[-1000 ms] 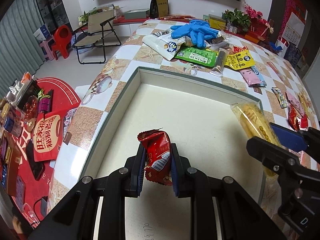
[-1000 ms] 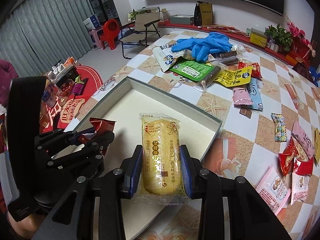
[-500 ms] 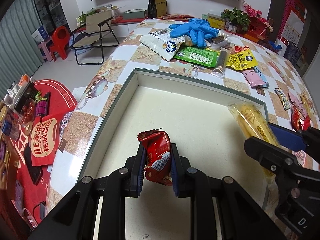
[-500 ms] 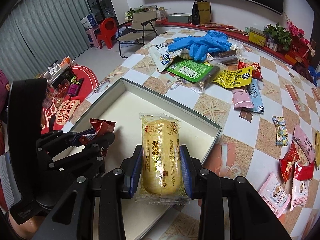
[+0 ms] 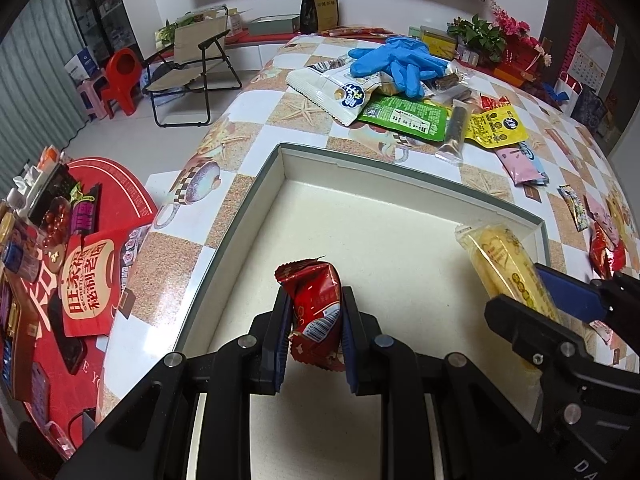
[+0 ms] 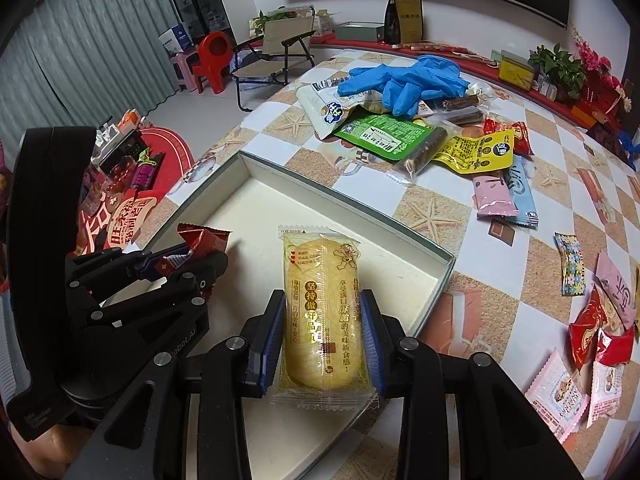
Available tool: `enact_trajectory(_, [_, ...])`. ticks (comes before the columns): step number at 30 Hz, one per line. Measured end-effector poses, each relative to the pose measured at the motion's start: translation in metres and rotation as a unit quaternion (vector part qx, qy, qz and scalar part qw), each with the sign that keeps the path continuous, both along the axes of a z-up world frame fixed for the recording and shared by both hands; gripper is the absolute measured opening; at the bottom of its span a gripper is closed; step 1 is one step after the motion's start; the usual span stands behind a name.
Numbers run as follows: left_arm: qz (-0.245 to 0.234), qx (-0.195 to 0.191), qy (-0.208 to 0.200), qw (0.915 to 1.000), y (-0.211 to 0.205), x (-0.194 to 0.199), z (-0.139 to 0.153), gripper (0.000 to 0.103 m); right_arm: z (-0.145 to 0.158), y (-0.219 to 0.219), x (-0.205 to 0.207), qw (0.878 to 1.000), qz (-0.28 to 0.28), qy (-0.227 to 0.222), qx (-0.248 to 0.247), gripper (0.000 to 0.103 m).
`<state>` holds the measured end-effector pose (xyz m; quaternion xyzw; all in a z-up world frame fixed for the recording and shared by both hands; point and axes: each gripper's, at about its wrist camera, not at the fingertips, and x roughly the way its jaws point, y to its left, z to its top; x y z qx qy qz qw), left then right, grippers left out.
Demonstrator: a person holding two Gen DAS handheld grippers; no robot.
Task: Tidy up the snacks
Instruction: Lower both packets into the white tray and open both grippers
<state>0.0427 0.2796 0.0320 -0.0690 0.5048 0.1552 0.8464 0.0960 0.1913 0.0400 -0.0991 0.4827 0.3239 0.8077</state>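
A shallow grey box (image 5: 256, 184) (image 6: 404, 232) with a bare cream floor lies on the patterned table. Over its near part my left gripper (image 5: 315, 322) is shut on a red snack packet (image 5: 316, 308), which stands upright between the blue pads. The same packet (image 6: 200, 238) shows at the left of the right wrist view. My right gripper (image 6: 324, 328) is shut on a long yellow cake packet (image 6: 322, 312) held over the box's right side. That yellow packet (image 5: 502, 264) also appears at the right of the left wrist view.
Beyond the box lie blue gloves (image 6: 408, 76), a white bag (image 5: 332, 88), a green packet (image 5: 404, 116), a yellow packet (image 6: 480, 152) and pink and blue sachets (image 6: 504, 196). Small red and pink snacks (image 6: 596, 332) are scattered on the right. A folding chair (image 5: 192, 60) stands off the table.
Both grippers keep their packets and have drifted slightly; the box and far snacks sit a little lower in both views.
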Motion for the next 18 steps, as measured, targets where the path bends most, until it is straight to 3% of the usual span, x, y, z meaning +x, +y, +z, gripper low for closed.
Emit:
enact_trajectory(14, [-0.011,-0.019,0.018,0.9996,0.0,0.018,-0.007,0.027,-0.004,-0.002,0.006,1.0,-0.014,0.002,-0.003,0.038])
enact_trajectory(17, [-0.009,-0.021,0.015,0.9996,0.002,0.019,-0.006,0.037,-0.007,-0.001,0.007,1.0,-0.017,0.004,-0.005,0.038])
enact_trajectory(18, [-0.009,-0.017,0.015,0.9997,0.003,0.018,-0.005,0.048,-0.007,-0.001,0.008,1.0,-0.017,0.007,-0.002,0.038])
